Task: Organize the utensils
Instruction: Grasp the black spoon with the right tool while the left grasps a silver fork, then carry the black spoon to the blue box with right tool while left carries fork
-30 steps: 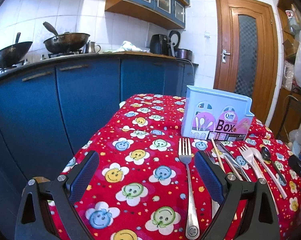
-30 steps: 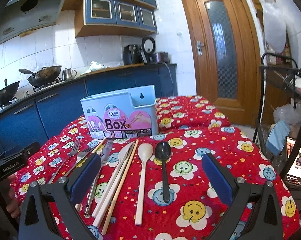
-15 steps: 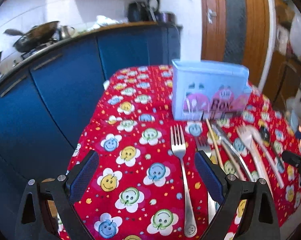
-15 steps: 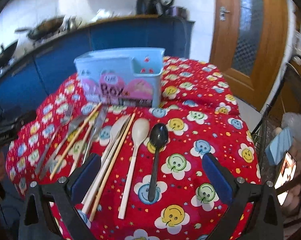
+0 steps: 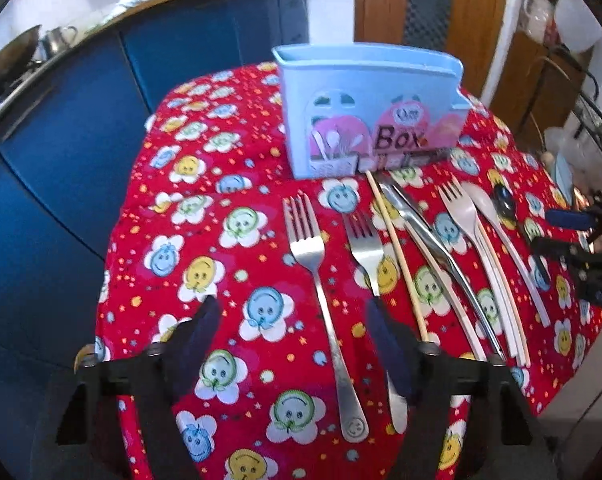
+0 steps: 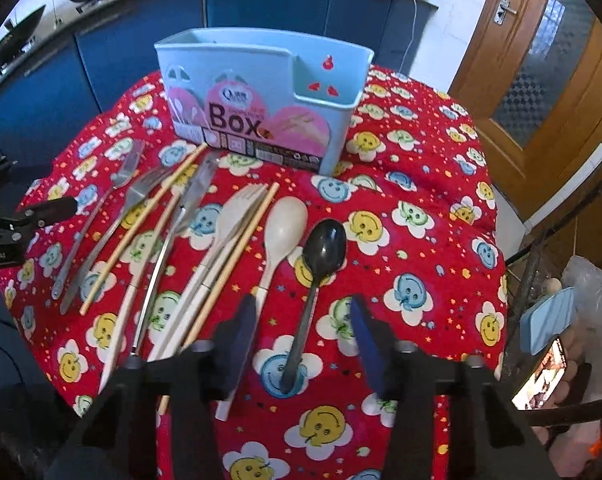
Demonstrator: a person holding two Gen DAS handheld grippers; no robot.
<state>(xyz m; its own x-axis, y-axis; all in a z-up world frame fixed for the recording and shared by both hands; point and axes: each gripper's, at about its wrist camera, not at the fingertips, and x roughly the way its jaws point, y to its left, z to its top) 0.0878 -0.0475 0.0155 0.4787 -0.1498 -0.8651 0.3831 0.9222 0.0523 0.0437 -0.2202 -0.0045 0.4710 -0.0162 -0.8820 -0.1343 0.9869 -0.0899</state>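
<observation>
On the red smiley-print tablecloth a row of utensils lies in front of a light blue utensil box. My left gripper hovers over the near end of a steel fork. Its jaws are closing and the fork's handle runs between them, untouched. A second steel fork lies just right, its handle partly hidden by my right finger. My right gripper hangs over the handle of a black spoon. Its jaws are closing with the handle between them, the pads clear of it. A cream spoon lies beside it.
Chopsticks, a steel knife and a cream fork lie between the forks and spoons. Blue cabinets stand behind the table and a wooden door to the right. A metal rack with a phone stands past the table's right edge.
Both cameras have tipped down from the room toward the tabletop and moved closer to the utensils. Both pairs of jaws have narrowed from wide open, the right pair more.
</observation>
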